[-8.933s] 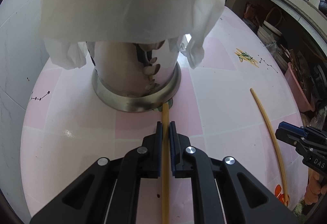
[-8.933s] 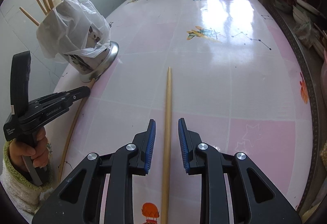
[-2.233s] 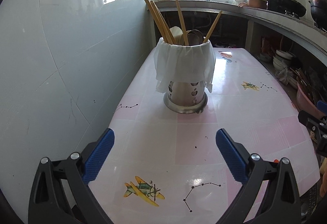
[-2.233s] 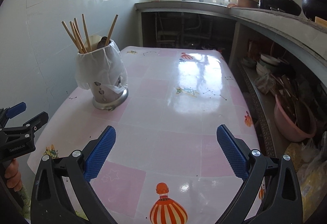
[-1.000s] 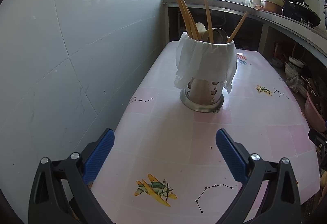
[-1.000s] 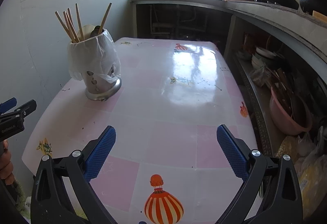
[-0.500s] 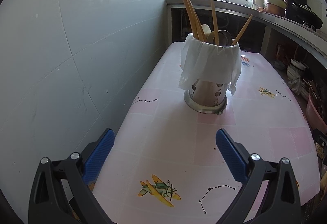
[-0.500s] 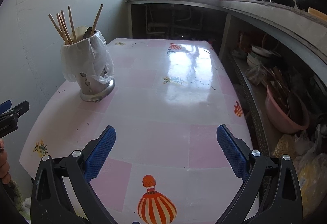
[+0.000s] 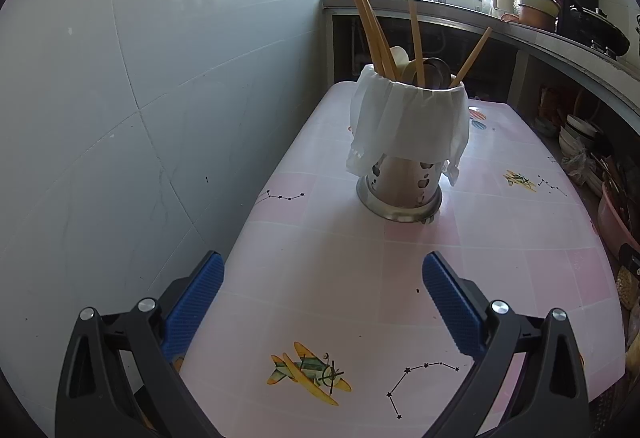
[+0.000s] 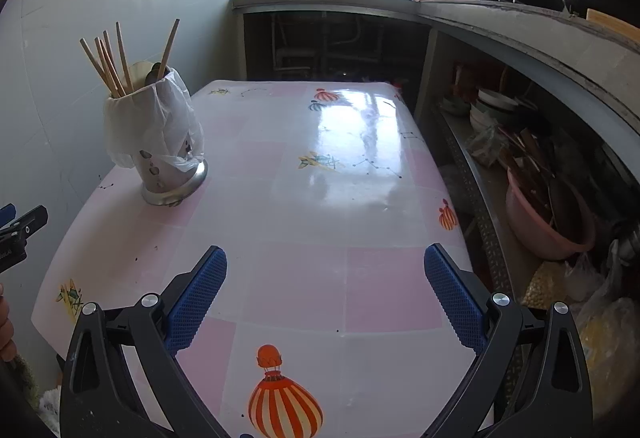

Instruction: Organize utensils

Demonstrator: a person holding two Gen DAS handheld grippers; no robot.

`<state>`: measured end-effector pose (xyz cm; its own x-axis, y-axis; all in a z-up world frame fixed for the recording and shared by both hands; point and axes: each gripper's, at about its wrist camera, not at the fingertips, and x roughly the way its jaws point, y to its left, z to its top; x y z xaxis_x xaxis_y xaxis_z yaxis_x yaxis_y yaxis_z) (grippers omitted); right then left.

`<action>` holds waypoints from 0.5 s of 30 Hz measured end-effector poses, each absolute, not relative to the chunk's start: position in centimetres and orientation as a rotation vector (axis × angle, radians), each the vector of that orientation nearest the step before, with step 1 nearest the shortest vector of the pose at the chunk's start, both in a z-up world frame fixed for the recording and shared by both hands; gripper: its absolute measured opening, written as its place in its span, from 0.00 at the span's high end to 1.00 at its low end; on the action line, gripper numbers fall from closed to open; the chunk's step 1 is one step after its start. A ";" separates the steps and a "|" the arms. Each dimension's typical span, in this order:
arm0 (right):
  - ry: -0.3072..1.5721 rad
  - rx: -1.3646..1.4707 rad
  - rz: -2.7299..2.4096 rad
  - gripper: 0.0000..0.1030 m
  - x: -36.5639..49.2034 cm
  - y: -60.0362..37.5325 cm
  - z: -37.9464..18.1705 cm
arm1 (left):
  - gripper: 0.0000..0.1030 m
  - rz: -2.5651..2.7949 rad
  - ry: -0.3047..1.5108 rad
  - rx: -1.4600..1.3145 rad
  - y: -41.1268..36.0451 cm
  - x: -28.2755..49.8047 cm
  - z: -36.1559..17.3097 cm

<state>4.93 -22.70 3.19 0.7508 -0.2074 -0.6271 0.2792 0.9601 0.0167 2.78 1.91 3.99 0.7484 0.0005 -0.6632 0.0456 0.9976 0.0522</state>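
A steel utensil holder [image 9: 400, 190] with a white plastic bag over its rim stands upright on the pink table [image 9: 340, 278]. Several wooden chopsticks [image 9: 372, 34] and spoons stand in it. It also shows at the left of the right wrist view [image 10: 168, 174], with the chopsticks [image 10: 108, 66] sticking up. My left gripper [image 9: 320, 286] is open and empty, well back from the holder. My right gripper [image 10: 324, 282] is open and empty over the table's near edge. The tip of the left gripper [image 10: 20, 230] shows at the far left of the right wrist view.
A tiled wall [image 9: 120, 118] runs along the table's left side. A concrete counter [image 10: 520, 26] with pots stands at the back and right. Beneath it are bowls and a pink basin [image 10: 548, 222]. The tablecloth carries balloon [image 10: 284, 402] and aeroplane [image 9: 308, 374] prints.
Both grippers, open and empty, have drawn back and risen a little from the holder. Nine seconds ago the left was shut on a chopstick and another lay between the right's fingers; both are now gone.
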 end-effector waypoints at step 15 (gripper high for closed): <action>0.669 0.116 -0.267 0.08 4.9 -22.6 3.3 | 0.05 -0.026 0.727 0.068 1.8 2.9 4.0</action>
